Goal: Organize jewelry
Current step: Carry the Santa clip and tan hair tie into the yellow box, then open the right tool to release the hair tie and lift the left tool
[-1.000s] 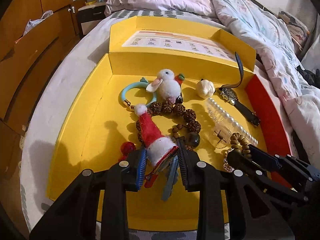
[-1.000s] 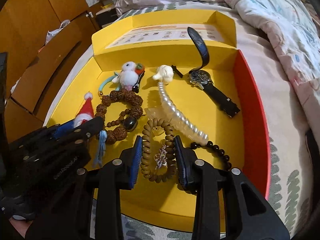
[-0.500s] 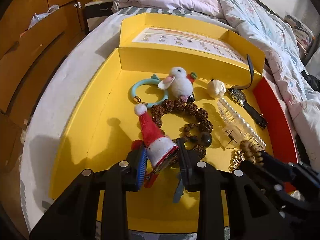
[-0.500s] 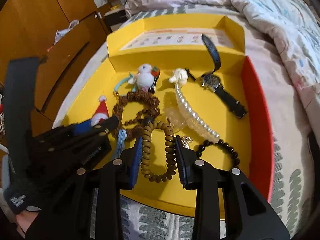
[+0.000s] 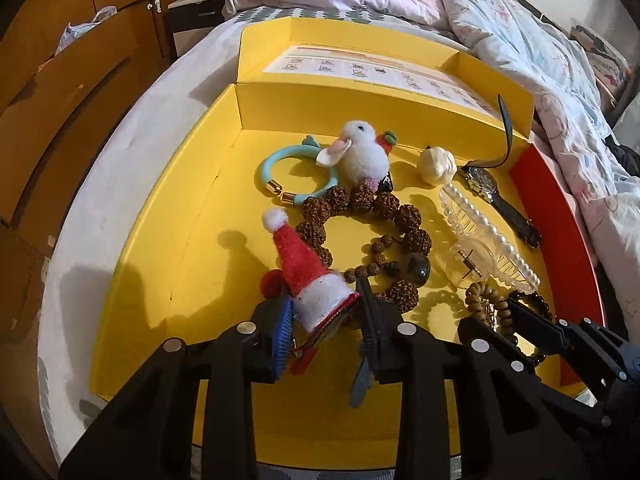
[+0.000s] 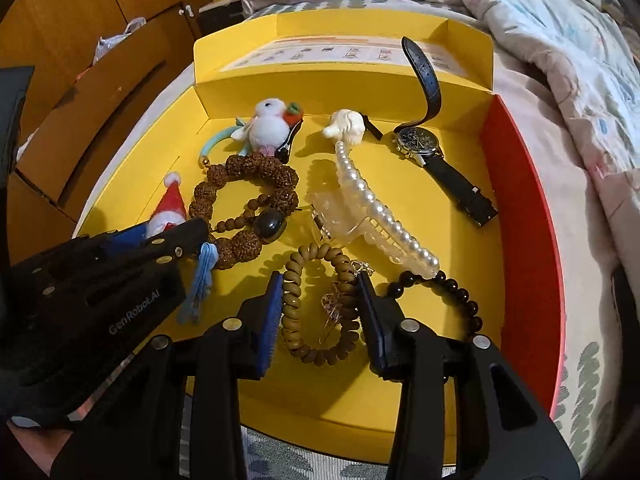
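Yellow box (image 5: 168,216) sits open on the bed (image 5: 120,136), jewelry scattered across its floor. Left wrist view: left tongs (image 5: 324,320) at 6 o'clock, jaws opening, Santa hat clip (image 5: 304,264) between the pads, hat tip pointing to 11 o'clock; pads look still touching the white brim. Rough brown bead bracelet (image 5: 404,216) just beyond at 12–1 o'clock, its blue tassel (image 5: 360,380) hanging past the right finger. Teal bangle (image 5: 276,160) and white bunny clip (image 5: 364,152) further out at 12. Cream shell clip (image 5: 436,164), pearl claw clip (image 5: 488,232) and watch (image 5: 484,180) toward 2 o'clock. Right tongs (image 5: 496,320) enter at 4 o'clock over the coil tie.

Right wrist view: right tongs (image 6: 316,308) at 6 o'clock, jaws opening, brown coil hair tie (image 6: 296,304) lying between the fingers with a small silver charm (image 6: 332,304) inside its loop; pads apart from it on both sides. Black bead bracelet (image 6: 460,296) at 3 o'clock, touching the pearl claw clip end. Left tongs at 9 o'clock over the Santa hat clip. Watch at 1 o'clock, strap curling upright against the box wall.
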The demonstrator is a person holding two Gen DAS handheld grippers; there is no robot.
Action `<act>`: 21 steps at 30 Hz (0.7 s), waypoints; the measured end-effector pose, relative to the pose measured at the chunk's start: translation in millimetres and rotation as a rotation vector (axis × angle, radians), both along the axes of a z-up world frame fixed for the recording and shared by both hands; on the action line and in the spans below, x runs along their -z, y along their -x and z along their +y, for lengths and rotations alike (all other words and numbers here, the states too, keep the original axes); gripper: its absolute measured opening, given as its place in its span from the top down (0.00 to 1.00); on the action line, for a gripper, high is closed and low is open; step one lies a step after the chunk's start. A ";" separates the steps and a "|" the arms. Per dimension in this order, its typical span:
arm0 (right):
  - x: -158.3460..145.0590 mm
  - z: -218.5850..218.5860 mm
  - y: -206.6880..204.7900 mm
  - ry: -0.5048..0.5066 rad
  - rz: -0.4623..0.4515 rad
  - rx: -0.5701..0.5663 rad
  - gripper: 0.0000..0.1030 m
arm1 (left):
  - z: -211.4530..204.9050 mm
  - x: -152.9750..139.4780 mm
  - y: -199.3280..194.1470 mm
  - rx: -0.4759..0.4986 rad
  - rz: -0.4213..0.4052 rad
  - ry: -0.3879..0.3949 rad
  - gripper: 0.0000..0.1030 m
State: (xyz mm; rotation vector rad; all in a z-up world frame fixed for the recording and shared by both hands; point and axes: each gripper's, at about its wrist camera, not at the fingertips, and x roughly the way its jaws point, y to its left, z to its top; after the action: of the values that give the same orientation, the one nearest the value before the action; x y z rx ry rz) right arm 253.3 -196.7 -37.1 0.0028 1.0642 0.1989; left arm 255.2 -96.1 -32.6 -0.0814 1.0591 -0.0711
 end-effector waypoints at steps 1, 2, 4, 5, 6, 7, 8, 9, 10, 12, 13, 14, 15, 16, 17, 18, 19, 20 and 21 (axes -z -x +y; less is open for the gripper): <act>0.0 -0.3 0.2 0.001 0.000 0.001 0.56 | -0.7 0.3 -0.3 0.000 -0.001 -0.003 0.68; 0.3 -1.1 0.3 -0.003 0.002 0.003 0.55 | -0.6 0.6 -0.6 -0.001 -0.001 -0.004 0.68; 0.5 -0.5 -0.6 -0.005 0.005 0.002 0.54 | -0.1 0.8 -0.5 -0.002 0.000 -0.003 0.68; -0.1 -0.6 -0.3 -0.001 0.002 0.003 0.53 | -0.2 0.6 -0.5 -0.002 0.000 -0.004 0.68; -0.2 -0.5 -0.5 0.000 0.000 0.004 0.52 | 0.3 0.4 -0.3 -0.003 -0.001 -0.004 0.68; -1.2 -0.2 -0.4 0.000 -0.002 0.003 0.51 | 0.5 0.2 0.1 -0.005 -0.002 -0.005 0.67; -2.3 0.1 0.0 -0.001 -0.005 0.003 0.49 | 1.2 -0.6 0.2 -0.009 -0.004 -0.004 0.67; -3.8 -0.3 0.4 0.000 -0.007 0.004 0.48 | 2.0 -1.7 0.0 -0.013 -0.005 -0.002 0.67; -5.6 -0.7 0.9 0.003 -0.010 0.005 0.47 | 2.5 -3.4 1.0 -0.015 -0.010 0.004 0.65; -9.8 -1.5 2.4 0.001 -0.021 0.004 0.46 | 2.7 -6.8 1.7 -0.013 -0.018 0.007 0.61; -11.6 -2.3 3.3 0.001 -0.025 0.004 0.45 | 2.4 -9.2 3.0 -0.009 -0.025 0.009 0.58; -13.8 -3.9 4.4 0.001 -0.033 0.008 0.43 | 2.4 -11.9 4.5 -0.008 -0.031 0.012 0.56; -15.6 -5.2 5.2 -0.002 -0.038 0.010 0.42 | 2.6 -14.6 6.1 -0.006 -0.038 0.015 0.55; -16.7 -6.0 5.9 -0.006 -0.040 0.011 0.42 | 2.7 -16.5 6.7 -0.005 -0.043 0.016 0.53; -18.0 -7.5 6.7 -0.010 -0.045 0.014 0.41 | 3.2 -18.8 8.2 -0.005 -0.049 0.016 0.51; -19.8 -9.3 8.0 -0.013 -0.051 0.019 0.41 | 4.3 -21.1 9.4 -0.005 -0.054 0.019 0.51; -21.0 -9.5 9.3 -0.015 -0.053 0.023 0.41 | 5.2 -23.0 10.6 -0.005 -0.056 0.023 0.51; -22.7 -10.5 10.6 -0.022 -0.054 0.024 0.41 | 6.3 -24.6 11.9 -0.007 -0.058 0.026 0.50; -24.4 -10.3 12.3 -0.024 -0.057 0.024 0.41 | 7.3 -26.1 12.8 -0.007 -0.060 0.029 0.50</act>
State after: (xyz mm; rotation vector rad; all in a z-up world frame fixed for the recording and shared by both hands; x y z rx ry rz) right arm 241.0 -206.9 -12.7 0.0316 1.0042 0.1894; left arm 242.4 -88.8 -6.5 -0.1092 0.9976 -0.0819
